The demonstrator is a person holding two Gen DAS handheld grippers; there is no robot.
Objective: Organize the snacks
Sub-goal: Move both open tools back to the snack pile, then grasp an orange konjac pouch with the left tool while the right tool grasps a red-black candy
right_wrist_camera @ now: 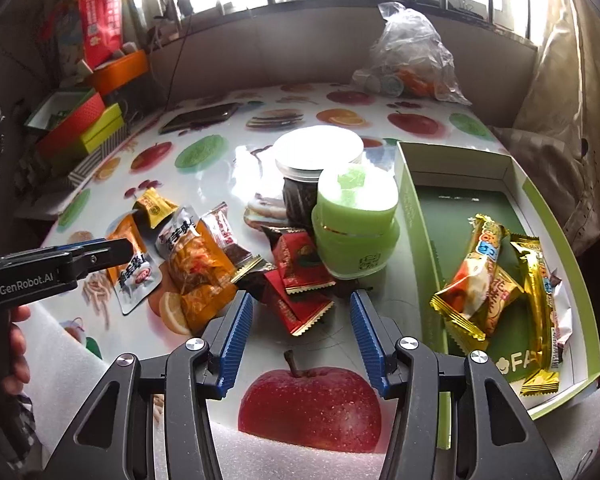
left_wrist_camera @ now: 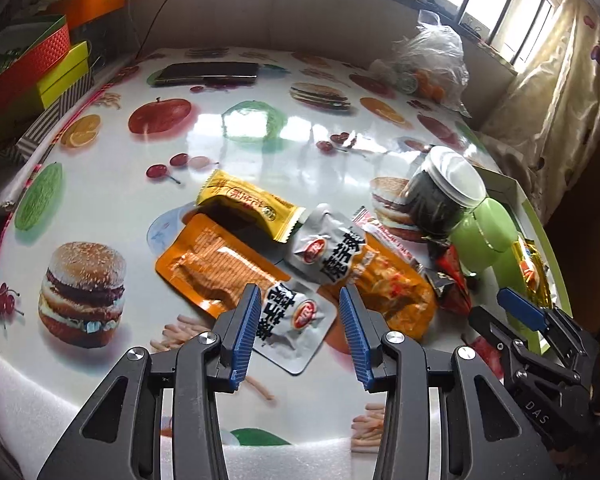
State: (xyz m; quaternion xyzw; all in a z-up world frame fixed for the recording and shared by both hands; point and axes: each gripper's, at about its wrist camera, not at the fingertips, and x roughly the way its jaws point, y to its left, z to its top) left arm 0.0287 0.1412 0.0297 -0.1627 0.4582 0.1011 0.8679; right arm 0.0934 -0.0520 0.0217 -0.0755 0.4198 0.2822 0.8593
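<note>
The tabletop (right_wrist_camera: 380,344) is lying bare along its near edge. At its right edge the green box (right_wrist_camera: 408,184) is holding gold packets (right_wrist_camera: 488,280). Beside the box, two jars (right_wrist_camera: 352,224) are crowding the loose snacks (left_wrist_camera: 300,252) at mid-table. The left gripper (left_wrist_camera: 300,312) is hovering, jaws apart, over a silver packet (left_wrist_camera: 296,320). The right gripper (right_wrist_camera: 300,320) is hanging wide and empty by red packets (right_wrist_camera: 296,280).

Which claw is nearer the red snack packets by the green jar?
Right. The right claw is open just in front of the red snack packets, next to the green jar. The left claw is open over a silver packet, further left.
</note>
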